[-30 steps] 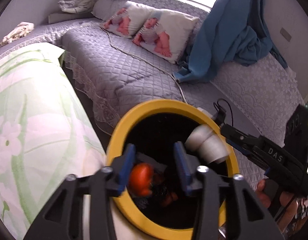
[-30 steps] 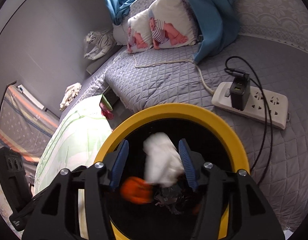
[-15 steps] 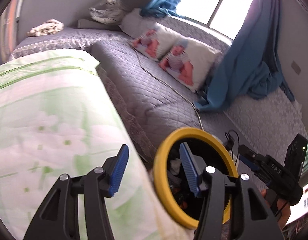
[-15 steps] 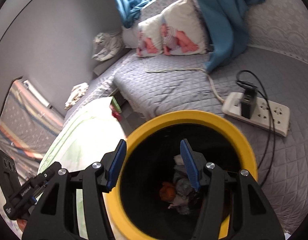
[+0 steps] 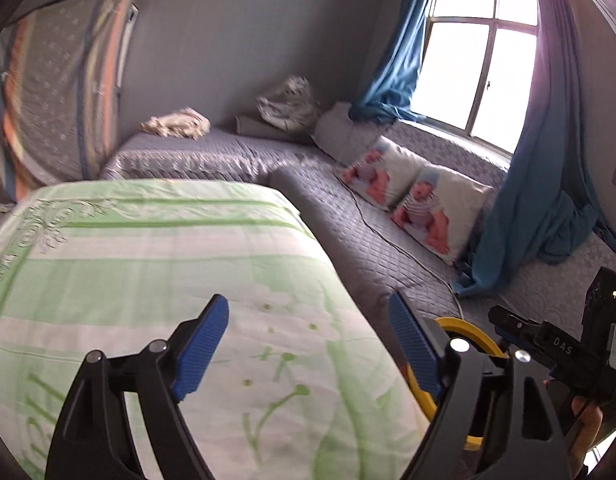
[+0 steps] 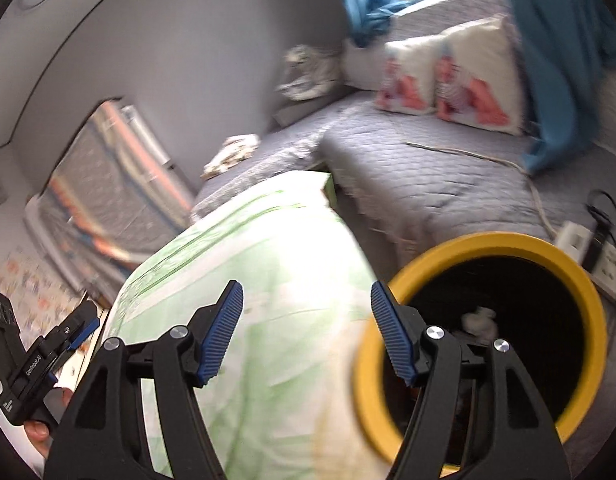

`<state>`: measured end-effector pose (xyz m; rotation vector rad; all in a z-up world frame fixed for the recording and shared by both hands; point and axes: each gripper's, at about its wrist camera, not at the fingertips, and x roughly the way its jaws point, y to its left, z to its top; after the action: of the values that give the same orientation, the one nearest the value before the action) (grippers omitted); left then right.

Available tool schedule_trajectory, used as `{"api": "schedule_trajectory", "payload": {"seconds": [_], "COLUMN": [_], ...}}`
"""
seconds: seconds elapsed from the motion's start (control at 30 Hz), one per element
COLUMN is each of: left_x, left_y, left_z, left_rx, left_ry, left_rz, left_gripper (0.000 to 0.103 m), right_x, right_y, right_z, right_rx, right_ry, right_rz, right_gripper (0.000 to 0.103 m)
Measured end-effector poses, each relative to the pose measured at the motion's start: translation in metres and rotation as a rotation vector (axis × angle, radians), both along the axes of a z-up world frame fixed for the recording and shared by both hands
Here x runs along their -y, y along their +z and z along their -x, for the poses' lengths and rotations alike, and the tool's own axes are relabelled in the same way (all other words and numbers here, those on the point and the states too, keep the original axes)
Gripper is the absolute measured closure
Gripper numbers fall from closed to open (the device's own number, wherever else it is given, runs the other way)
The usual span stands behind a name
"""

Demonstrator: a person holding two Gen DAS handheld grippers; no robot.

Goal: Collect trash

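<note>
Both hand-held grippers, left (image 5: 308, 346) and right (image 6: 306, 334), are seen opening with nothing between, over the green blanket (image 5: 168, 264); the yellow bin (image 6: 548, 256) is beside them.

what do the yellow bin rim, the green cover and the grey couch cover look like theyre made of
Yellow bin rim: probably moulded plastic, smooth, even colour with a soft sheen. Green cover: thin woven cloth, matte, printed with flowers and stripes, draped in soft folds. Grey couch cover: quilted fabric, diamond stitching with a slight sheen; the fibre cannot be told.

Window (image 5: 484, 76) glare, motion-blurred fisheye views
</note>
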<state>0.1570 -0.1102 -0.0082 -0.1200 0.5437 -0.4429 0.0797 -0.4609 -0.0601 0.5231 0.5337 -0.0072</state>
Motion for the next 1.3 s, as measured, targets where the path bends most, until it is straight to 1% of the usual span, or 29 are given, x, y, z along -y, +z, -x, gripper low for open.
{"api": "schedule_trajectory", "payload": {"seconds": [0.1,0.27,0.37,0.4,0.43,0.5,0.53,0.6,0.7,0.8,1.03,1.17,1.3], "left_x": [-0.026,-0.066,-0.089,-0.097,-0.104,-0.113,-0.116,-0.121,-0.13,-0.132,-0.131,-0.132,-0.132], "left_y": [0.009,0.024,0.033,0.035,0.037,0.039,0.039,0.039,0.037,0.034,0.026,0.028,0.029], "left_z": [0.017,0.038,0.054,0.06,0.065,0.074,0.077,0.087,0.102,0.112,0.128,0.133,0.136], "left_rx": [0.044,0.099,0.148,0.161,0.171,0.186,0.192,0.214,0.238,0.244,0.239,0.251,0.259], "left_ry": [0.049,0.125,0.188,0.21,0.228,0.257,0.264,0.288,0.315,0.332,0.344,0.368,0.387], "left_rz": [-0.011,-0.012,-0.017,-0.013,-0.006,0.005,0.004,-0.007,-0.002,-0.007,-0.009,-0.01,-0.009], "left_gripper": [0.019,0.016,0.014,0.012,0.009,0.008,0.008,0.008,0.008,0.008,0.008,0.008,0.008], "right_x": [-0.026,-0.064,-0.085,-0.094,-0.1,-0.113,-0.118,-0.128,-0.143,-0.151,-0.174,-0.176,-0.171], "right_y": [0.011,0.025,0.035,0.039,0.042,0.048,0.051,0.055,0.055,0.053,0.046,0.043,0.04], "right_z": [-0.005,-0.004,-0.001,0.001,0.003,0.012,0.016,0.024,0.035,0.042,0.06,0.07,0.072], "right_rx": [0.017,0.045,0.058,0.068,0.078,0.109,0.124,0.147,0.164,0.175,0.238,0.265,0.263], "right_ry": [0.07,0.106,0.124,0.123,0.117,0.103,0.1,0.071,0.033,-0.008,-0.048,-0.096,-0.135], "right_rz": [0.024,0.065,0.088,0.105,0.121,0.161,0.173,0.208,0.269,0.313,0.424,0.442,0.441], "right_gripper": [0.04,0.038,0.027,0.019,0.017,0.016,0.014,0.011,0.01,0.009,0.008,0.008,0.008]}}
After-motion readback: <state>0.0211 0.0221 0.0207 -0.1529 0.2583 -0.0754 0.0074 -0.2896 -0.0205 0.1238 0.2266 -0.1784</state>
